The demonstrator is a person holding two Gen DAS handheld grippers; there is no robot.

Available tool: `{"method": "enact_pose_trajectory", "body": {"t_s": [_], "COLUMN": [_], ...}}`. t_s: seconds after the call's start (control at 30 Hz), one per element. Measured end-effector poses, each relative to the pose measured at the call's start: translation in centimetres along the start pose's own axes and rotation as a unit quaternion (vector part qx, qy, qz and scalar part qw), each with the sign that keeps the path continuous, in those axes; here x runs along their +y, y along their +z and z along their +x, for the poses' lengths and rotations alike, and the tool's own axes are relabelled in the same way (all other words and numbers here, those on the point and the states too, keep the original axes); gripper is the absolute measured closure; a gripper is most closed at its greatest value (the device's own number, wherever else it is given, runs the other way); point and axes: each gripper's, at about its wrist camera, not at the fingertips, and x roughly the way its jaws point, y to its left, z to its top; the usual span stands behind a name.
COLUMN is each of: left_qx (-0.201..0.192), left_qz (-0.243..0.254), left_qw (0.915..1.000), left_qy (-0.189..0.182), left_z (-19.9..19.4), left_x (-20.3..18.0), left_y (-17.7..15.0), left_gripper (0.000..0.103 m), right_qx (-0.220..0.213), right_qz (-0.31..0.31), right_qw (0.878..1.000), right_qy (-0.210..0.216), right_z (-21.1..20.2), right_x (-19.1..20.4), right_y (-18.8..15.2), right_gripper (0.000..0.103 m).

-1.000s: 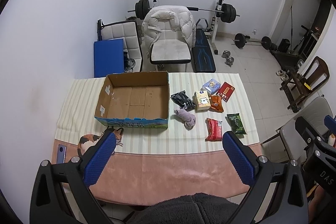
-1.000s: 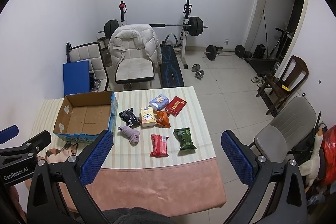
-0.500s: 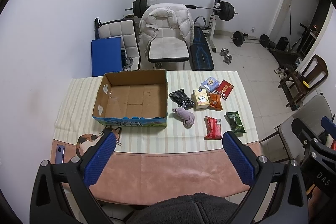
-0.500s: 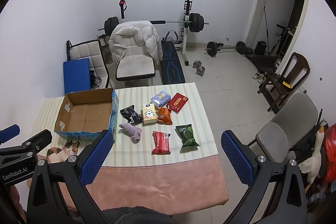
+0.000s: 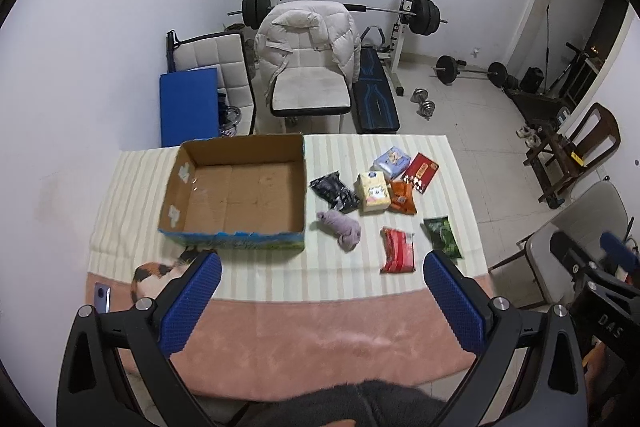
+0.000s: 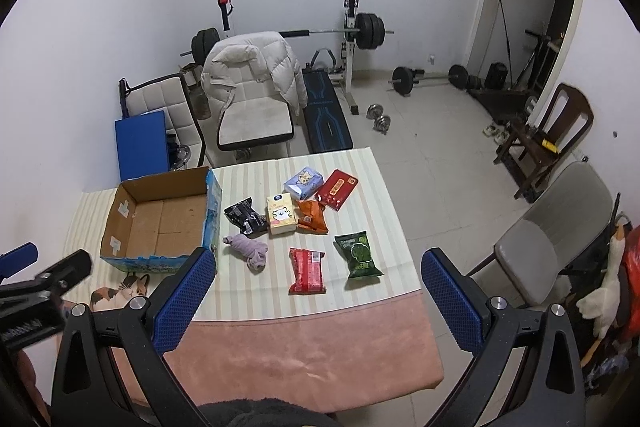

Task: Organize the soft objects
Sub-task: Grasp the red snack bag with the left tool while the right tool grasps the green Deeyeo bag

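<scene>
An open cardboard box (image 5: 236, 223) (image 6: 120, 227) stands empty on the left of the table. To its right lie a purple soft toy (image 5: 340, 227) (image 6: 248, 249), a black pack (image 5: 334, 187) (image 6: 245, 215), a yellow tissue pack (image 5: 373, 191) (image 6: 281, 215), an orange pack (image 5: 402, 197) (image 6: 311, 215), a blue tissue pack (image 5: 393, 161) (image 6: 303, 183), a red box (image 5: 420, 171) (image 6: 338, 190), a red snack bag (image 5: 397, 250) (image 6: 306, 270) and a green snack bag (image 5: 442, 237) (image 6: 358, 255). My left gripper (image 5: 322, 297) and right gripper (image 6: 318, 297) are open and empty, high above the table's near edge.
The table has a striped cloth (image 5: 280, 275) and a pink cloth (image 5: 312, 339) at the front. A phone (image 5: 102, 297) and a cat print (image 5: 154, 273) lie front left. A grey chair (image 6: 560, 243) stands to the right. A white chair and gym gear stand behind.
Both grippers have drawn back slightly from the table, so the objects sit a little farther up in both views. Nothing on the table has moved.
</scene>
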Motion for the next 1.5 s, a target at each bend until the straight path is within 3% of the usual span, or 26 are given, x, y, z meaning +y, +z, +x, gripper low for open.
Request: {"method": "enact_pose_trajectory", "body": {"t_s": [0.2, 0.3, 0.47, 0.63, 0.83, 0.9, 0.97, 1.03, 1.17, 1.27, 1.37, 1.5], "left_qx": [0.07, 0.127, 0.212, 0.286, 0.343, 0.361, 0.381, 0.4, 0.413, 0.41, 0.399, 0.374], "left_qz": [0.017, 0.014, 0.013, 0.001, -0.004, -0.006, -0.012, -0.004, 0.028, 0.045, 0.04, 0.04], "left_qw": [0.9972, 0.9904, 0.9727, 0.9521, 0.9334, 0.9259, 0.9163, 0.9083, 0.9056, 0.9089, 0.9137, 0.9248], "left_qy": [-0.018, -0.052, -0.094, -0.108, -0.106, -0.11, -0.122, -0.124, -0.094, -0.061, -0.063, -0.055], "left_z": [9.5, 15.2, 25.0, 32.8, 39.6, 41.2, 42.6, 43.9, 45.8, 46.3, 45.4, 42.9], "left_x": [-2.5, -4.5, -8.5, -11.2, -13.2, -13.9, -14.5, -15.5, -17.1, -17.4, -16.8, -15.5], "left_y": [2.5, 2.4, 1.6, 0.5, -1.5, -2.3, -3.4, -4.7, -6.7, -7.4, -7.3, -6.3], "left_gripper": [0.0, 0.0, 0.002, 0.028, 0.029, 0.029, 0.029, 0.029, 0.029, 0.047, 0.057, 0.06], "right_qx": [0.073, 0.125, 0.209, 0.28, 0.349, 0.368, 0.387, 0.389, 0.39, 0.392, 0.394, 0.388], "right_qz": [0.034, 0.045, 0.039, 0.022, 0.015, 0.018, 0.014, 0.028, 0.027, 0.027, 0.03, 0.033], "right_qw": [0.997, 0.991, 0.977, 0.96, 0.936, 0.929, 0.921, 0.92, 0.919, 0.919, 0.918, 0.921], "right_qy": [-0.012, -0.016, -0.009, 0.006, 0.026, 0.038, 0.039, 0.045, 0.04, 0.041, 0.037, 0.024], "right_z": [10.8, 17.7, 29.6, 40.7, 49.0, 51.0, 52.3, 52.4, 51.8, 51.5, 52.2, 50.9], "right_x": [-5.7, -8.6, -11.6, -11.9, -10.8, -10.6, -10.6, -11.2, -11.9, -12.3, -12.7, -12.7], "right_y": [0.9, 0.5, -1.5, -3.9, -6.9, -7.8, -8.9, -9.6, -10.6, -11.4, -12.1, -12.1], "right_gripper": [0.0, 0.0, 0.0, 0.003, 0.015, 0.029, 0.053, 0.055, 0.062, 0.062, 0.063, 0.069]}}
